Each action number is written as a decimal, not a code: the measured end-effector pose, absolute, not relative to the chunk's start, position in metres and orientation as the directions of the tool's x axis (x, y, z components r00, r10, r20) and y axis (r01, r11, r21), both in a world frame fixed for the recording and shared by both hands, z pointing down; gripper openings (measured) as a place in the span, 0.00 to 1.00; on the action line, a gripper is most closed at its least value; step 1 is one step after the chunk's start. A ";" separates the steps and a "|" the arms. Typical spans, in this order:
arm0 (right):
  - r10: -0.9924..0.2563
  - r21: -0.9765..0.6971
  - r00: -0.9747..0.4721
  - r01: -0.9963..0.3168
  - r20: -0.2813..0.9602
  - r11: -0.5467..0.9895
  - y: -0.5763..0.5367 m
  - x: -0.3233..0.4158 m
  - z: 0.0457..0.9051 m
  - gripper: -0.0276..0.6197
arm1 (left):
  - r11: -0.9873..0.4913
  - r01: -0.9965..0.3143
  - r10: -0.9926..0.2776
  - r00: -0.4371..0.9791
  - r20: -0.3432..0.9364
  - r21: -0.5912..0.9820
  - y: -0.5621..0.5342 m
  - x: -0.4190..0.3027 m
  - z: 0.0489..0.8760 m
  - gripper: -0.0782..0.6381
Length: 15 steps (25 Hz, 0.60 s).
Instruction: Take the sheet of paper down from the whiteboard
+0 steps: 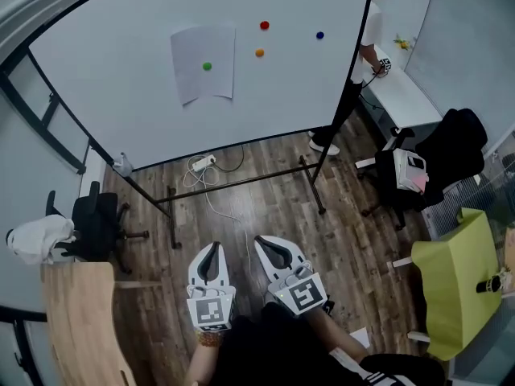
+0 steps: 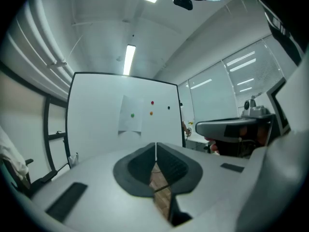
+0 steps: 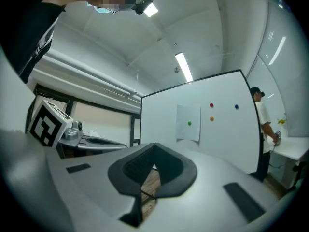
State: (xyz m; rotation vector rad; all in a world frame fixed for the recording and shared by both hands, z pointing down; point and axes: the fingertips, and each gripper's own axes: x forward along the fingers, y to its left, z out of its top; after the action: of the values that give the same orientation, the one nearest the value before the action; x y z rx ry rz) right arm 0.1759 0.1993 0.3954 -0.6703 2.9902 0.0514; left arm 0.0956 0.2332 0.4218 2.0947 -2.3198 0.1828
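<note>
The sheet of paper (image 1: 203, 63) hangs on the whiteboard (image 1: 113, 87) in the upper left of centre in the head view, pinned by a green magnet (image 1: 207, 66) near its middle. Its lower edge curls away from the board. Red (image 1: 264, 25), orange (image 1: 259, 52) and blue (image 1: 319, 34) magnets sit to its right, apart from the sheet.

Both grippers are low in the frame, side by side and well apart from the board. The left gripper (image 1: 212, 248) has its jaws together with nothing between them, and so does the right gripper (image 1: 270, 243).

Bare wooden floor (image 1: 265, 207) lies open between the grippers and the board's black stand (image 1: 241, 182). A power strip (image 1: 202, 163) and its cable lie beside the stand.

A black office chair (image 1: 96, 223) and a wooden table (image 1: 80, 320) line the left edge. A yellow-green cover (image 1: 455, 284) and a dark chair (image 1: 438, 159) crowd the right. A person (image 1: 366, 47) stands past the board's right edge.
</note>
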 end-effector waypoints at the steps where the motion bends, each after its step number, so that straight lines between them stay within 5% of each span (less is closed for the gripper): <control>1: -0.402 0.029 -0.912 -0.406 -0.084 0.913 0.195 0.173 0.397 0.04 | 0.102 -0.991 -0.990 -0.110 0.092 -0.082 0.229 0.095 0.423 0.13; 15: -0.414 -0.048 -0.910 -0.414 0.018 0.909 0.126 0.136 0.422 0.04 | 0.136 -0.990 -0.983 -0.141 0.121 -0.045 0.173 0.050 0.444 0.13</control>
State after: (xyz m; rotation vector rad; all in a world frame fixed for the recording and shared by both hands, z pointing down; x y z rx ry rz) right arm 0.1362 0.1264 0.4220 -0.6670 3.0765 -0.0805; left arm 0.0501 0.1726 0.4436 2.0174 -2.3205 0.1756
